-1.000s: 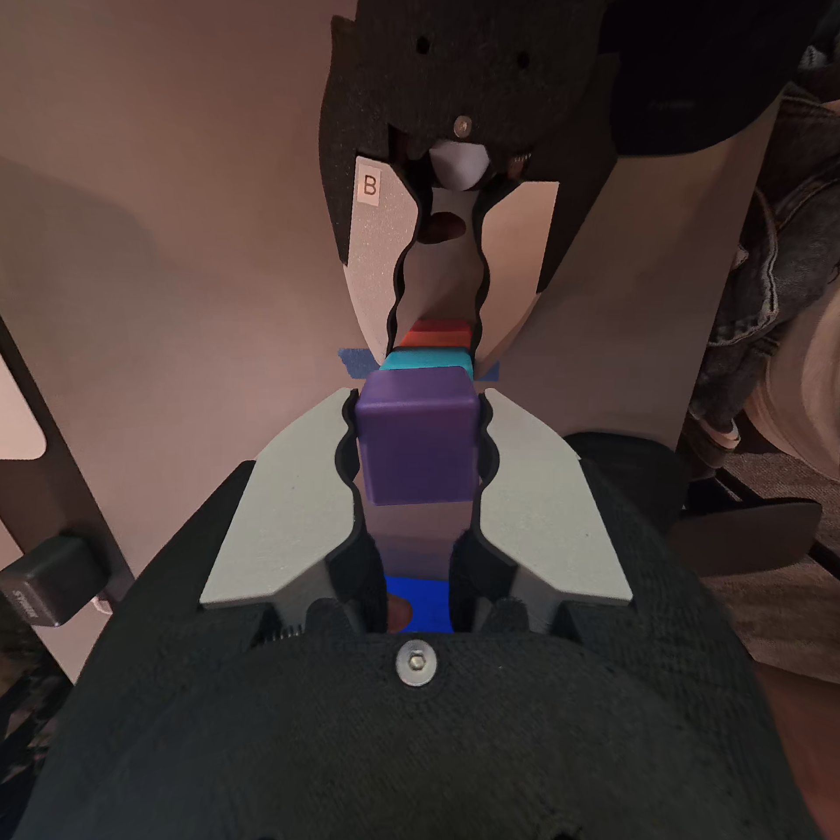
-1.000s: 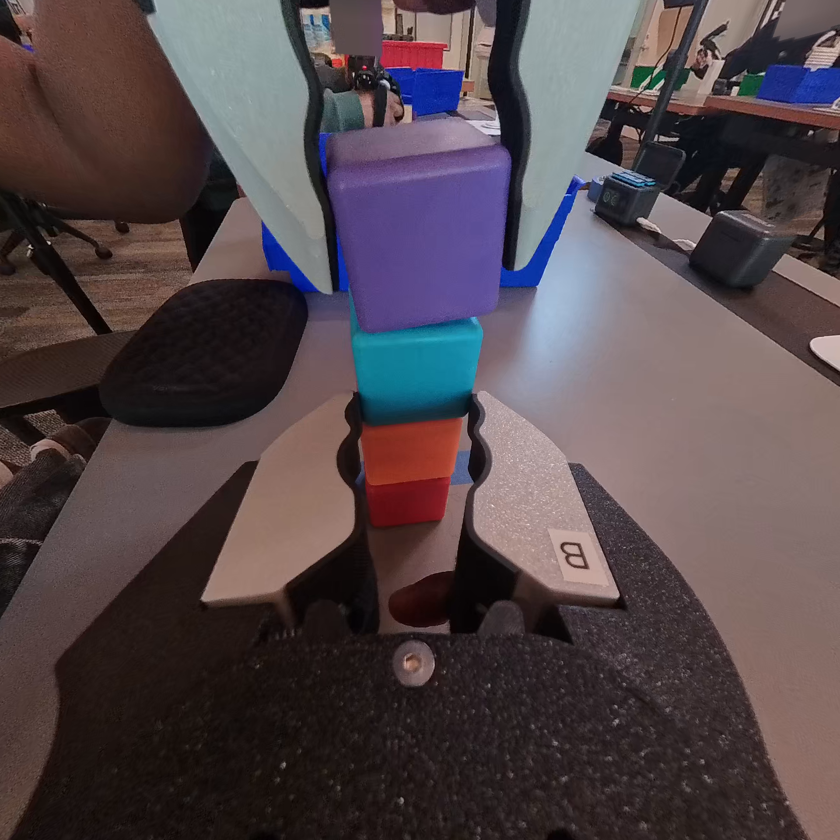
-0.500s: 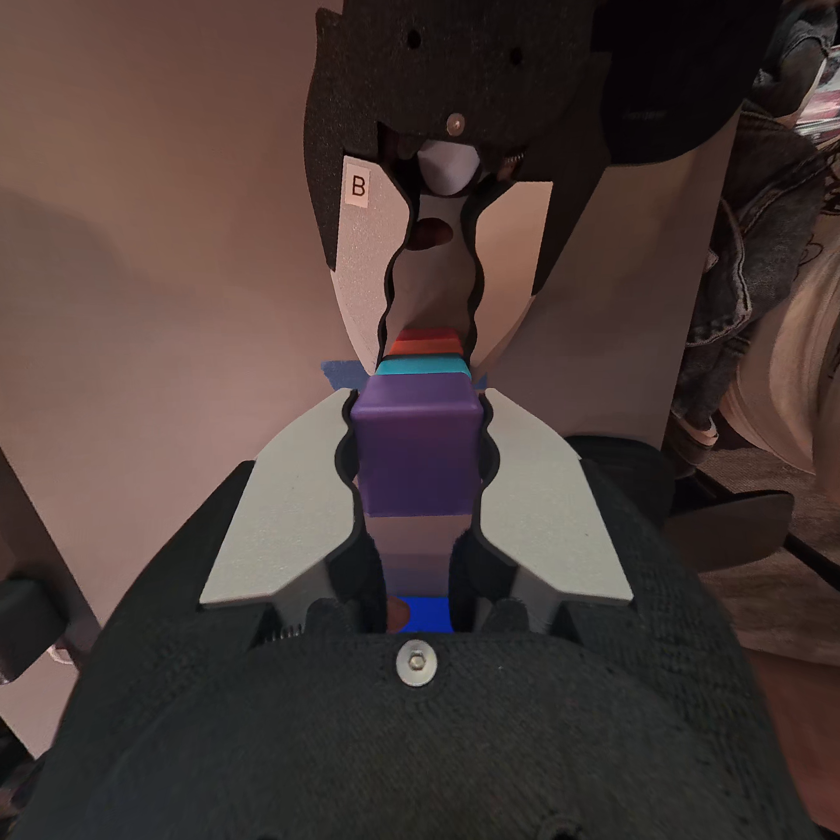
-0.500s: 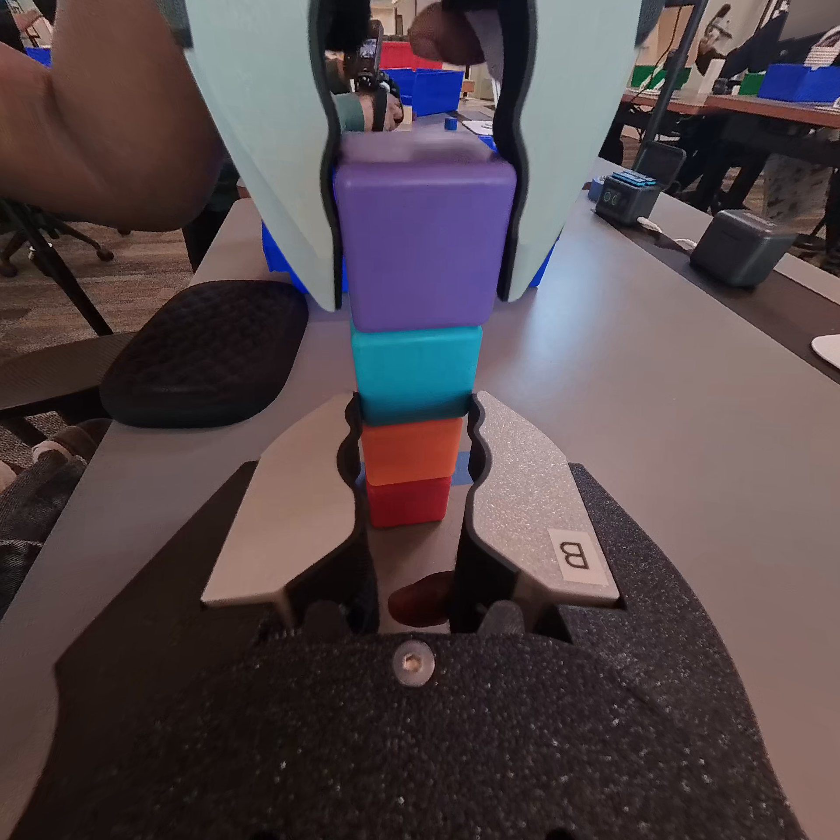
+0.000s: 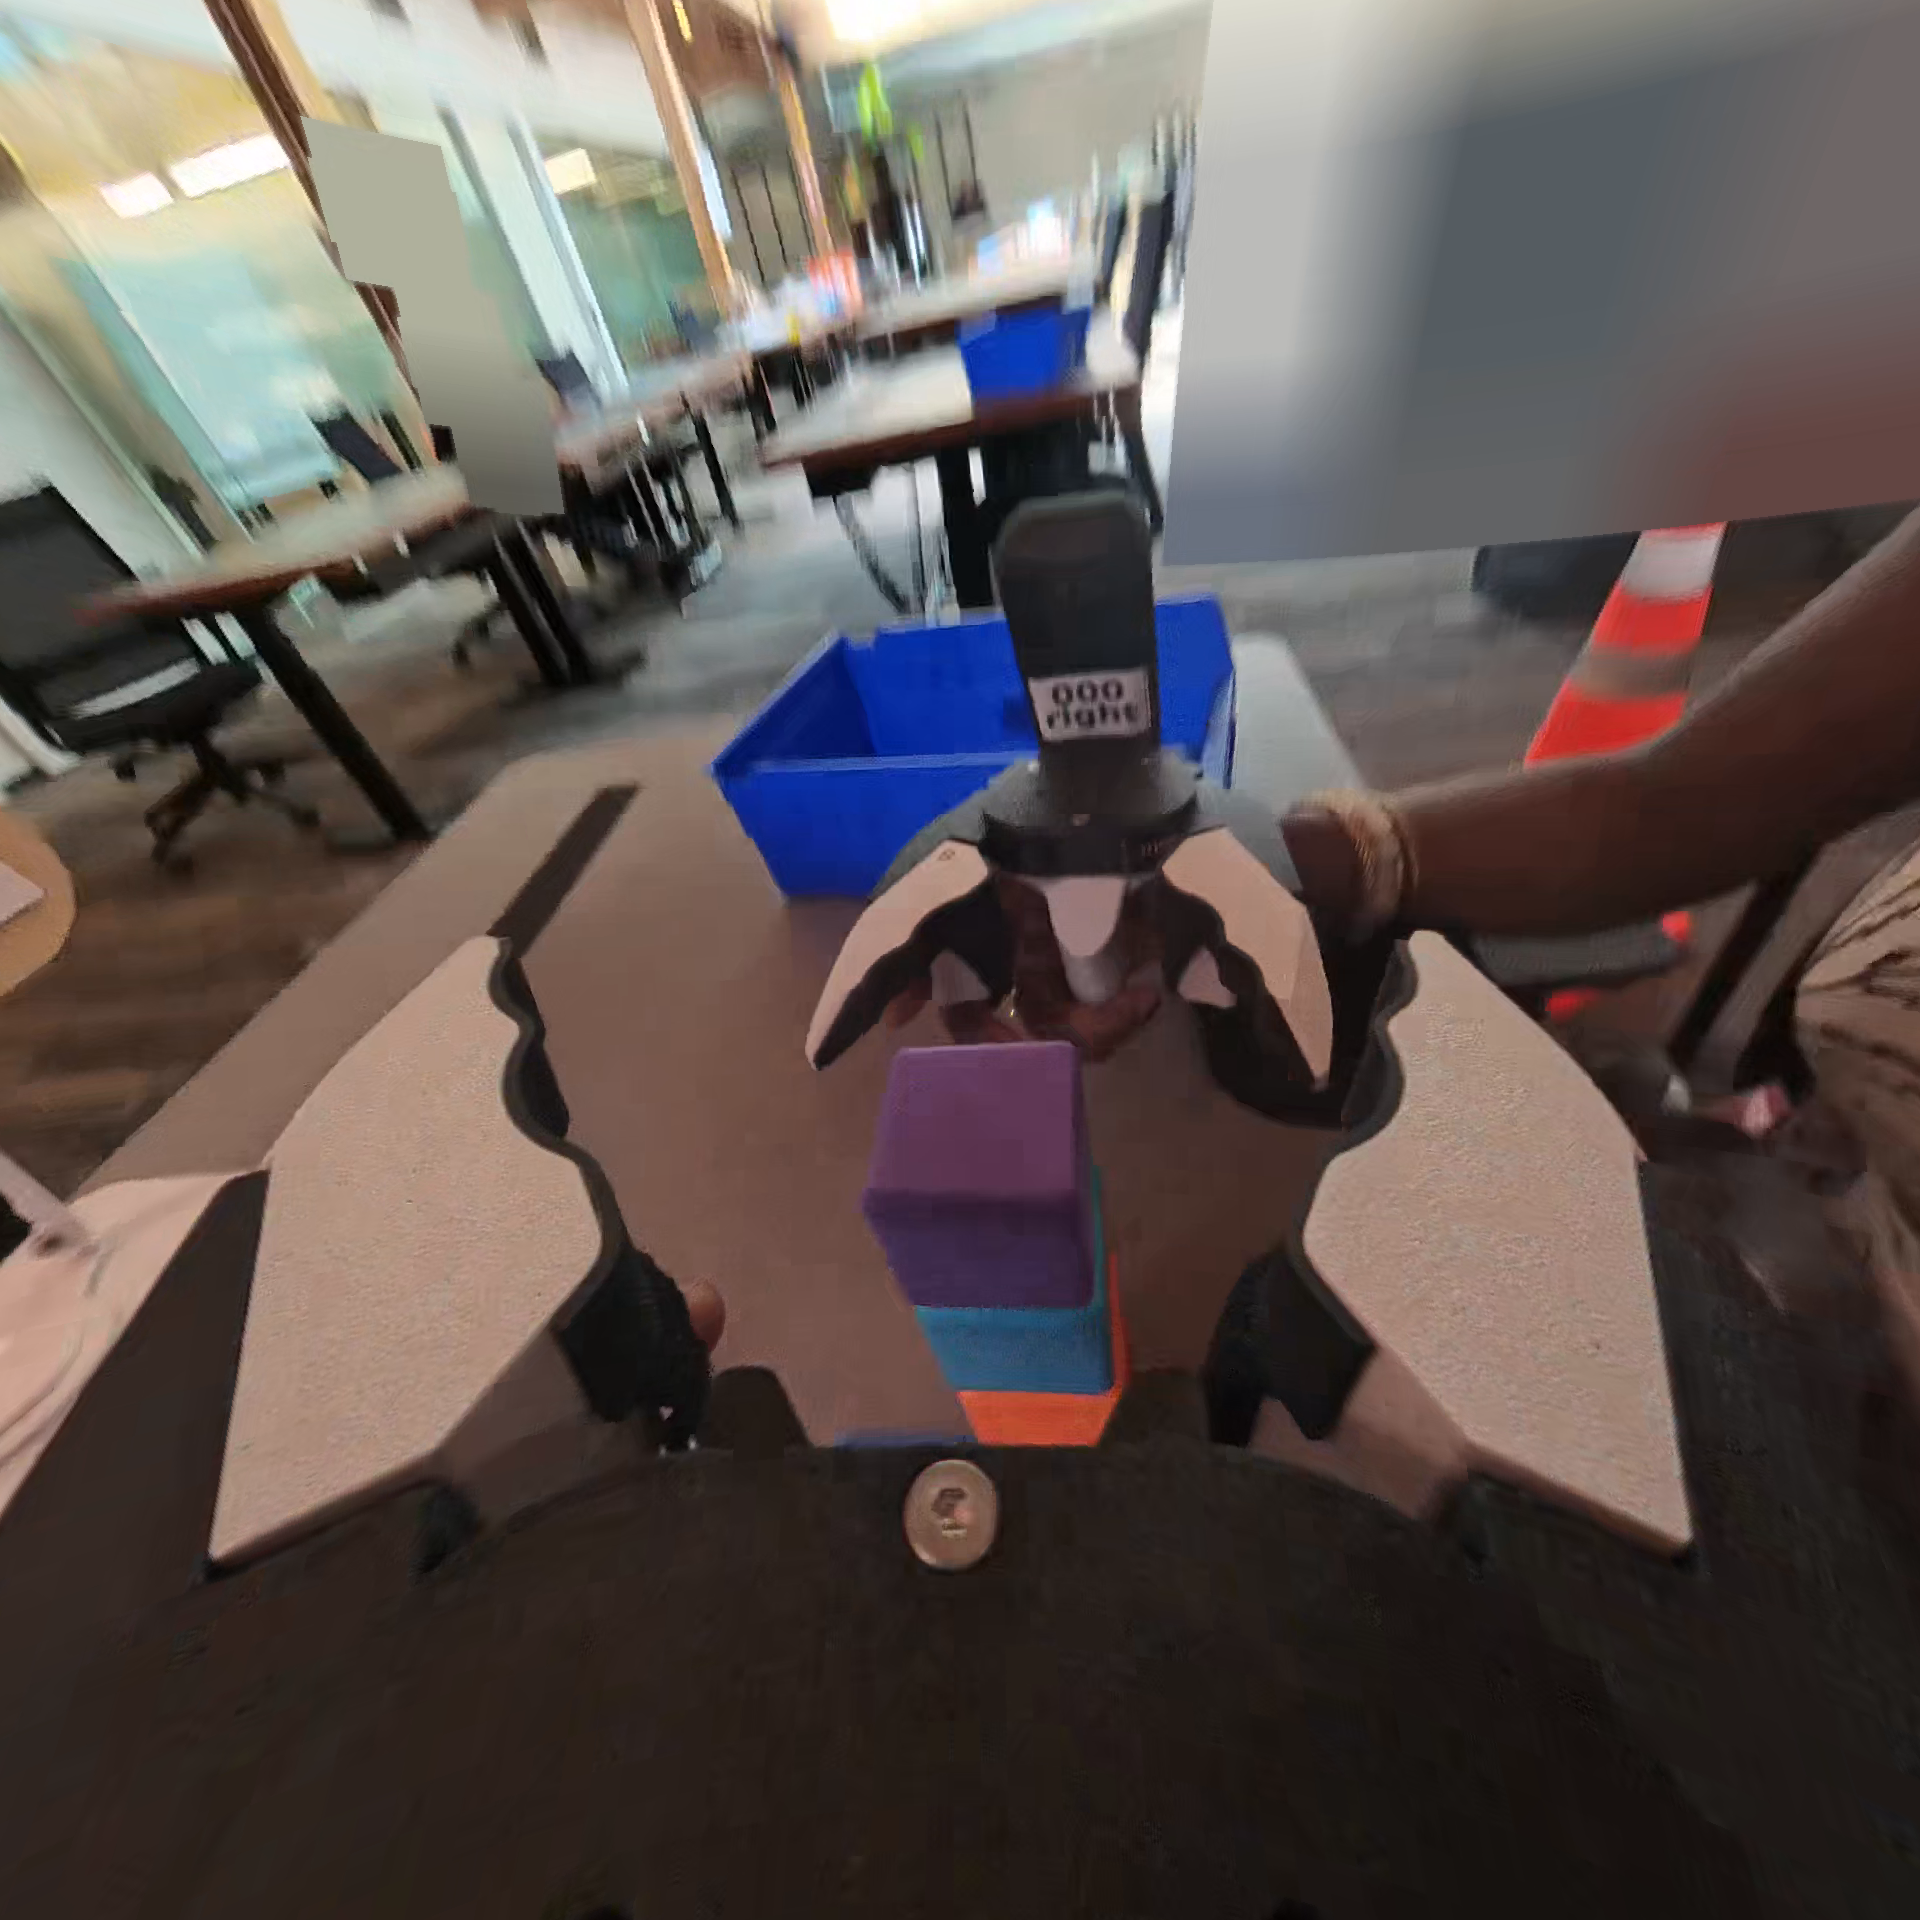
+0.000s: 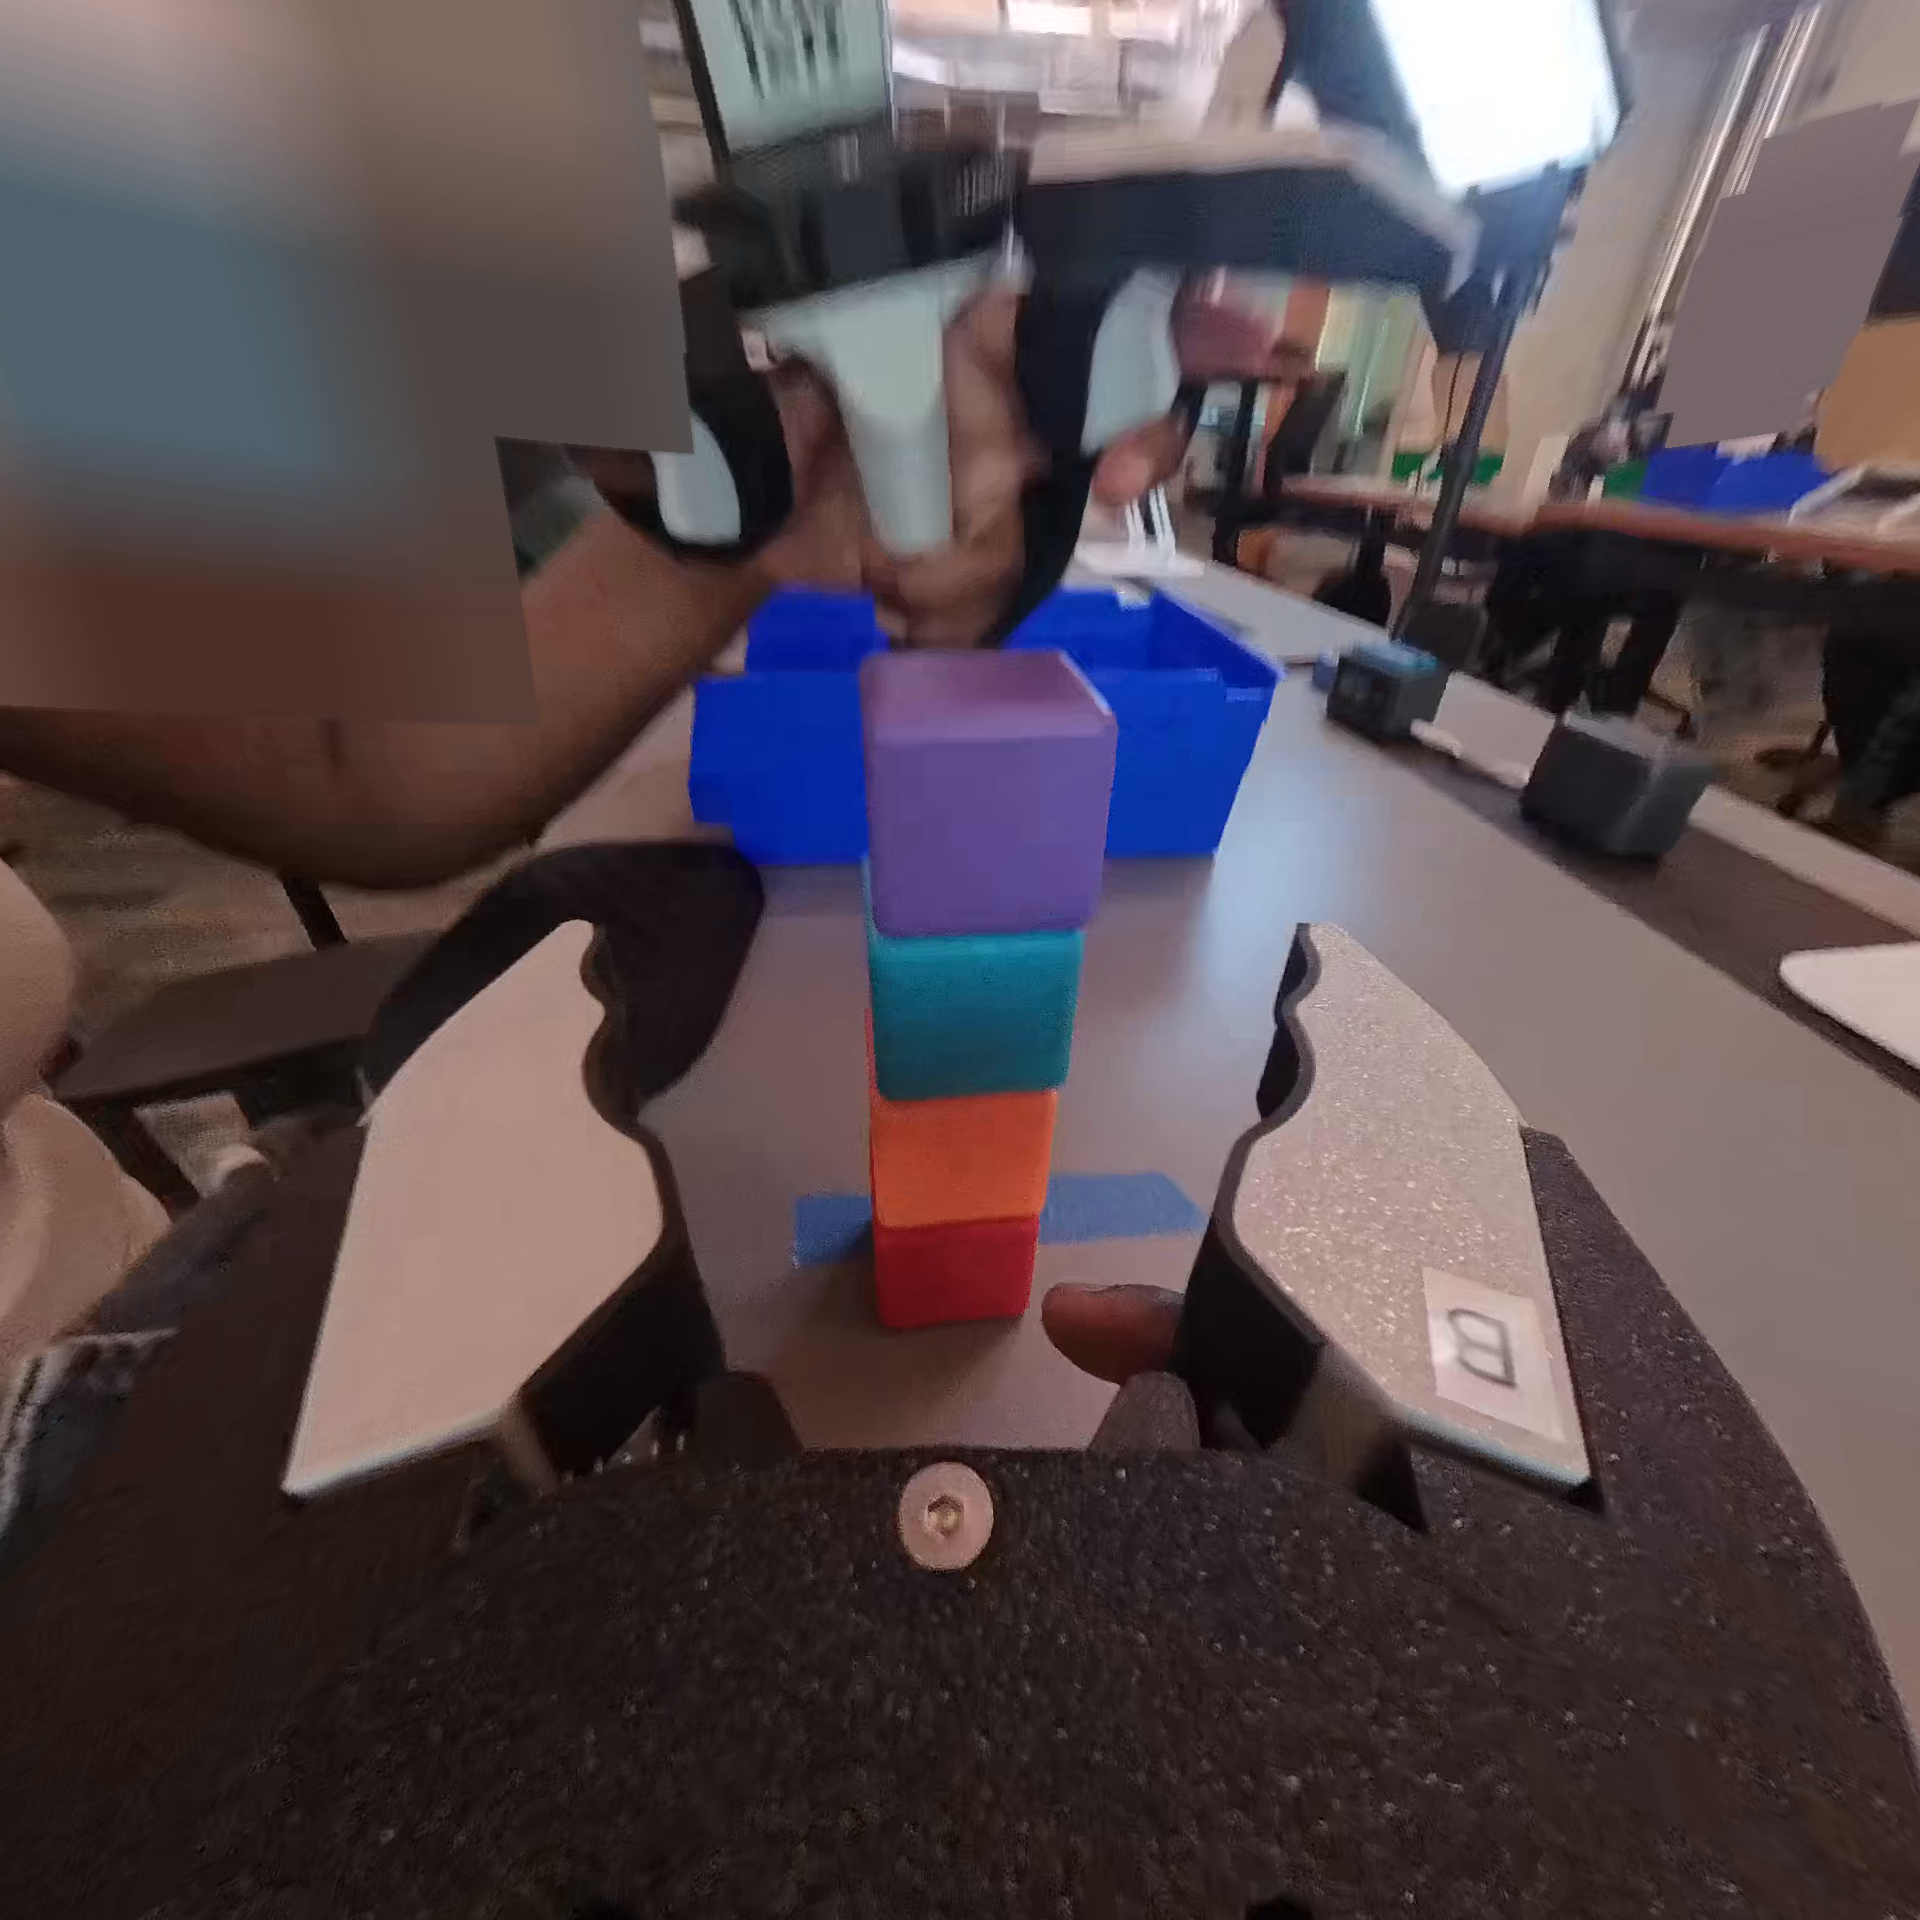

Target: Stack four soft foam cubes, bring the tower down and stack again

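**Four-cube tower stands free, but leans on loose footing**

An open office with rows of desks lies behind the grey bench [image 6: 1403, 935], where a blue bin [image 6: 1174, 748] sits beyond the tower. Red cube [image 6: 954, 1273], orange cube [image 6: 961, 1158], teal cube [image 6: 971, 1013] and purple cube [image 6: 987, 795] stand stacked on a strip of blue tape [image 6: 1122, 1205]. The purple cube overhangs the teal one slightly. The left gripper [image 5: 956, 1060] and right gripper [image 6: 940, 1029] both hang spread wide, touching nothing. Soft foam and offset edges likely leave the tower wobbly; a careless brush from either gripper could topple it sideways, scattering cubes off the bench.

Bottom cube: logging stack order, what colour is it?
Red, clearest in the right wrist view.
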{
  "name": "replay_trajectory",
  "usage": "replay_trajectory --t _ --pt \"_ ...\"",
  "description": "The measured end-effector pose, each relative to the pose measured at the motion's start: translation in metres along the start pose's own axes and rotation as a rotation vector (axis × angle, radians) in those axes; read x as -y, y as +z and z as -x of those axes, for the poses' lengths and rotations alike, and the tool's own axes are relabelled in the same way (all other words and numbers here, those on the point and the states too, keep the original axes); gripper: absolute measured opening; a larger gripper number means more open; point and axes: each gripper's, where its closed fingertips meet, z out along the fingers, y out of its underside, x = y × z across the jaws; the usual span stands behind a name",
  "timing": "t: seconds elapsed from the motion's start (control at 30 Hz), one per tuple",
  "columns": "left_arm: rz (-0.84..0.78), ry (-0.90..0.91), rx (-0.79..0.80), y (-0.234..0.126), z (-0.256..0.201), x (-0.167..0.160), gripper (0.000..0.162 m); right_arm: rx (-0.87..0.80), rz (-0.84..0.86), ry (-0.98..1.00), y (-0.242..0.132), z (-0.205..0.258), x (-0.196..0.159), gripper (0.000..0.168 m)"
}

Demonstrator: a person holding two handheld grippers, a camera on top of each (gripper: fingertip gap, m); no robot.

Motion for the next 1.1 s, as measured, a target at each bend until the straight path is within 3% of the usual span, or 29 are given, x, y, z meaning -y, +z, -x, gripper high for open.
replay_trajectory --t 0.13,0.43,0.53,0.73,0.97,1.1 --pt "-0.223 -0.049 0.041 -0.020 -0.004 -0.015 0.145 -0.005 -0.087 -0.017 -0.010 0.005 0.016 0.127" --pt "-0.257 -0.064 0.000 -0.018 -0.012 -0.032 0.145 -0.041 -0.158 -0.055 -0.016 0.003 0.026 0.126" --pt "-0.146 -0.041 -0.002 -0.013 -0.012 -0.050 0.144 -0.047 -0.100 -0.071 -0.015 0.001 0.016 0.122" --pt "0.252 -0.070 -0.074 -0.010 -0.019 -0.120 0.143 -0.023 0.183 -0.089 -0.015 -0.001 -0.032 0.113" --pt "0.515 -0.155 -0.182 -0.012 -0.037 -0.173 0.140 0.034 0.448 -0.043 -0.019 0.004 -0.081 0.113" --pt "0.524 -0.194 -0.194 -0.009 -0.037 -0.180 0.140 0.059 0.494 -0.018 -0.019 0.007 -0.091 0.117"
